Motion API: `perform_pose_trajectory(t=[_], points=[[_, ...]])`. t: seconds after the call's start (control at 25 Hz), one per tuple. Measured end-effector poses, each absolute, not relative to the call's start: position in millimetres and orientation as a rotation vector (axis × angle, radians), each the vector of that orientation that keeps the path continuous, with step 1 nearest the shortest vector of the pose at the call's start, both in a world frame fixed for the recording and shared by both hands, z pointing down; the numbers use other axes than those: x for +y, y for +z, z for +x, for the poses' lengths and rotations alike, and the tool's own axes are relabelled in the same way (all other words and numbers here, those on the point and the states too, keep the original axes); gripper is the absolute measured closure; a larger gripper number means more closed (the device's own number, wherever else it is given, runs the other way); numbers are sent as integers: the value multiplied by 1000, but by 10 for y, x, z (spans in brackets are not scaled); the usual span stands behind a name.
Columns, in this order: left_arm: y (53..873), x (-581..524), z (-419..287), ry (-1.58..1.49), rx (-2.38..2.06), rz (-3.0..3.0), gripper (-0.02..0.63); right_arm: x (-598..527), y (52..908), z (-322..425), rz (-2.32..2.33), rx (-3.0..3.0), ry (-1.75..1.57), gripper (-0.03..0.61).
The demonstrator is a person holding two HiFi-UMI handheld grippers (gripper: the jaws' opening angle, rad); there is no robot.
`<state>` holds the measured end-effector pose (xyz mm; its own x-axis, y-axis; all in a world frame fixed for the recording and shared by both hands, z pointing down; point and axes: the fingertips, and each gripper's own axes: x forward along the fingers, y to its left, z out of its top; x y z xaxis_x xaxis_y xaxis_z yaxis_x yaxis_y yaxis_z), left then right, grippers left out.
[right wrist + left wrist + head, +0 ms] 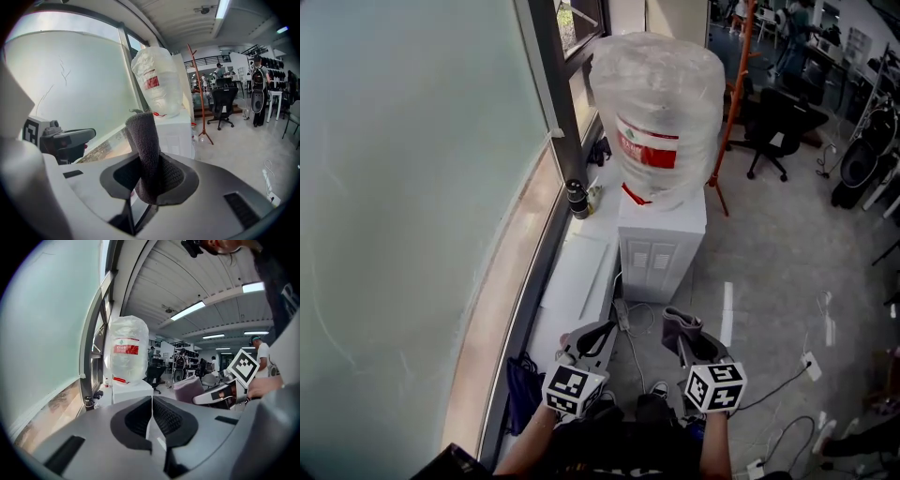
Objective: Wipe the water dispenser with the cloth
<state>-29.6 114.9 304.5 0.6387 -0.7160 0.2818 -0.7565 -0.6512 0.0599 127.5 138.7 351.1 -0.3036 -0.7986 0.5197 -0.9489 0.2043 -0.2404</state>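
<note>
Where the frosted window (412, 187) runs along the left, the water dispenser (661, 246) stands beside it, straight ahead of both grippers and well apart from them. It is a white upright cabinet, long axis vertical, with a louvred panel facing the person. On top sits a big upturned bottle (656, 117), wrapped in clear plastic and banded in red. The right gripper (694, 345), lined up with the cabinet front and probably the better placed to reach it, is clamped on the cloth (681, 325), a grey folded strip standing up from its jaws. The left gripper (592, 339), pressed together on nothing, sits alongside.
</note>
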Motion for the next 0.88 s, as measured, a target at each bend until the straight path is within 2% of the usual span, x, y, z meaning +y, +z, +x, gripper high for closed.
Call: perform_pose_trajectory(t=[0.28, 0.88], points=[[2888, 1380, -474, 290, -1127, 2716, 592, 1708, 3367, 977, 1710, -2201, 762, 476], [2784, 1808, -342, 252, -971, 2819, 592, 2136, 3191, 791, 1808, -2235, 788, 477]])
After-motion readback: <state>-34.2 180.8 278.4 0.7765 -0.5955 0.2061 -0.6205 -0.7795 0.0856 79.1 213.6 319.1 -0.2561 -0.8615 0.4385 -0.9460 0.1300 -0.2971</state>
